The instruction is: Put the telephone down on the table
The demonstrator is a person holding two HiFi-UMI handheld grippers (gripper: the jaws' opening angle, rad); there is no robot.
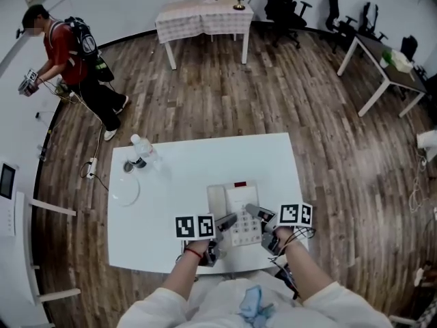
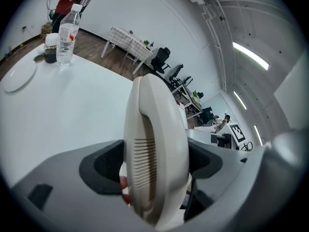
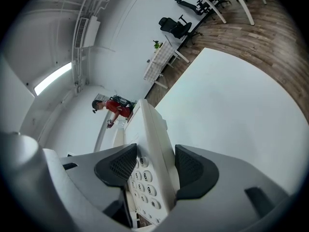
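Two grips pinched the telephone (image 1: 235, 198): left hand-held gripper (image 1: 227, 221) on its handset (image 2: 154, 149), right hand-held gripper (image 1: 254, 212) beside its keypad (image 3: 144, 182); lowering both level onto the counter (image 1: 171, 176) seemed wisest.

Telephones: one telephone (image 1: 235, 207), six o'clock on the white table.
Grippers: two, the left gripper (image 1: 229, 220) and the right gripper (image 1: 252, 211).
Tables: three. White table (image 1: 205, 159), centre; cloth-covered table (image 1: 203, 16), twelve o'clock; desk (image 1: 382, 67), two o'clock.
Water bottles: one water bottle (image 1: 143, 147), ten o'clock on the white table.
Plates: one plate (image 1: 125, 191), nine o'clock.
Office chairs (image 1: 283, 5): at least three, one to two o'clock.
Bystanders: one person (image 1: 68, 50), ten o'clock.
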